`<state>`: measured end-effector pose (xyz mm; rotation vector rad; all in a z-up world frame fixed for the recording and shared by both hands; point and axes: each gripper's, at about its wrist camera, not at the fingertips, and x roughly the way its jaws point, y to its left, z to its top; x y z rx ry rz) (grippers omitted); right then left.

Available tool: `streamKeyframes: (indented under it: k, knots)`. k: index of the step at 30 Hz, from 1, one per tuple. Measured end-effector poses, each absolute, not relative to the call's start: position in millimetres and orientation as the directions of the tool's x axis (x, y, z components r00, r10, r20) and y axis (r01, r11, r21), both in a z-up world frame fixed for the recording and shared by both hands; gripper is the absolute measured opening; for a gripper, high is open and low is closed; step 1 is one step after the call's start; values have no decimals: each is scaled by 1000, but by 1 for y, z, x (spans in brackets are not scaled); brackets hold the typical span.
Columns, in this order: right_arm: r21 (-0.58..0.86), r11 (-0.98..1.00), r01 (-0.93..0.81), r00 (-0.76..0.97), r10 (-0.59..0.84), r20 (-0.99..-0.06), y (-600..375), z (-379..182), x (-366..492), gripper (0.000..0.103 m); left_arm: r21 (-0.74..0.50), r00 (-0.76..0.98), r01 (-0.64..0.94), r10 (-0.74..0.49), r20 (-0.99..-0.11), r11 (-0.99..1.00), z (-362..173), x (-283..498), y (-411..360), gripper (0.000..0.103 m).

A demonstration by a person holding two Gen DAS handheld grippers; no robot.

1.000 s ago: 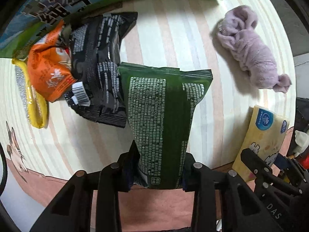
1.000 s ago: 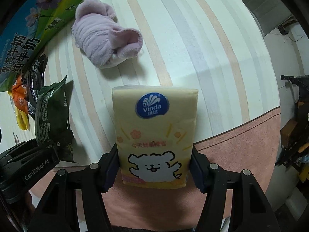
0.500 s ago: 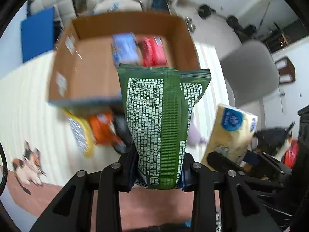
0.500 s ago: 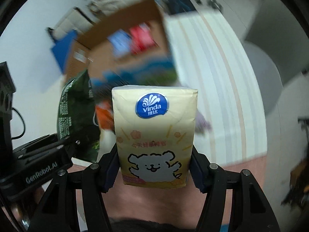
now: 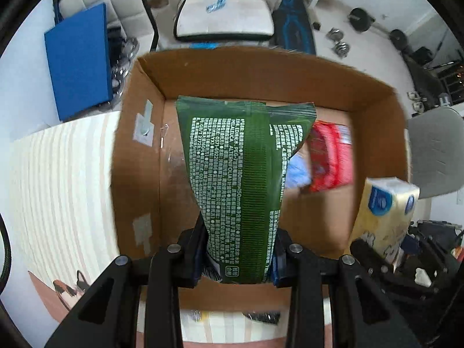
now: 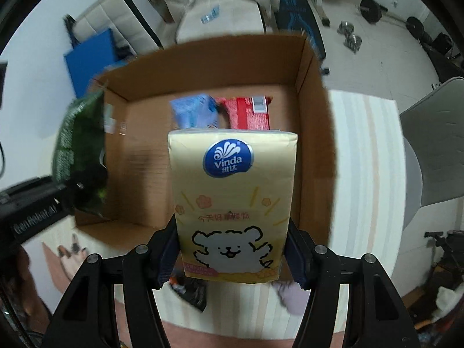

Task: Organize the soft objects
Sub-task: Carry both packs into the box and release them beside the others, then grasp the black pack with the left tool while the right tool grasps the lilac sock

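**Left wrist view: two packs poised over the box**

Left tool (image 5: pixel 239 256) clamped on green wipes pack (image 5: pixel 240 174), pinched at its near end so the rest hangs over the open cardboard box (image 5: pixel 261 72). Right tool (image 6: pixel 232 256) clamped on yellow tissue pack (image 6: pixel 232 197) by its sides, over the same box. Red pack (image 6: pixel 250 113) and blue pack (image 6: pixel 194 110) lying at the far wall, leaving the near floor free, likely for these two. Striped desk (image 5: pixel 58 174) beneath.

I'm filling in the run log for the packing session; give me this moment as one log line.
left gripper: shut on green pouch | right gripper: shut on Vinda tissue pack | both above open cardboard box | box holds red pack, blue pack
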<state>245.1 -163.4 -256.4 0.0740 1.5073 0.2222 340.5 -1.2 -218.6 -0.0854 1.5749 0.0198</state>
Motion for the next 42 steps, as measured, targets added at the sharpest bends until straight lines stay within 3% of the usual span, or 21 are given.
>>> streamKeyframes:
  k: [10, 19, 22, 27, 29, 33, 42]
  knots:
    - [125, 986, -112, -83, 116, -990, -148, -327, 257, 66, -21, -113, -126, -35, -993, 992, -274, 376, 4, 31]
    - [122, 986, -110, -156, 104, -982, -144, -349, 252, 67, 27, -178, -102, 8, -984, 994, -279, 383, -10, 33]
    - [138, 986, -98, -155, 122, -980, -148, -347, 260, 70, 24, -146, -72, 13, -989, 997, -264, 376, -16, 43]
    - [203, 976, -81, -108, 194, -975, -149, -320, 268, 95, 2, -66, -90, -4, -998, 996, -228, 356, -15, 87]
    - [177, 980, -92, -71, 171, -983, -148, -308, 271, 103, 9, -22, -89, 7, -1000, 996, -207, 339, -14, 90]
    - [91, 988, -121, 32, 96, -995, -143, -281, 274, 103, 28, 52, -90, 33, -998, 995, -176, 309, -15, 98]
    - [76, 990, -122, 156, 95, -983, -150, -235, 248, 103, 48, 193, -125, 71, -979, 991, -148, 252, 4, 98]
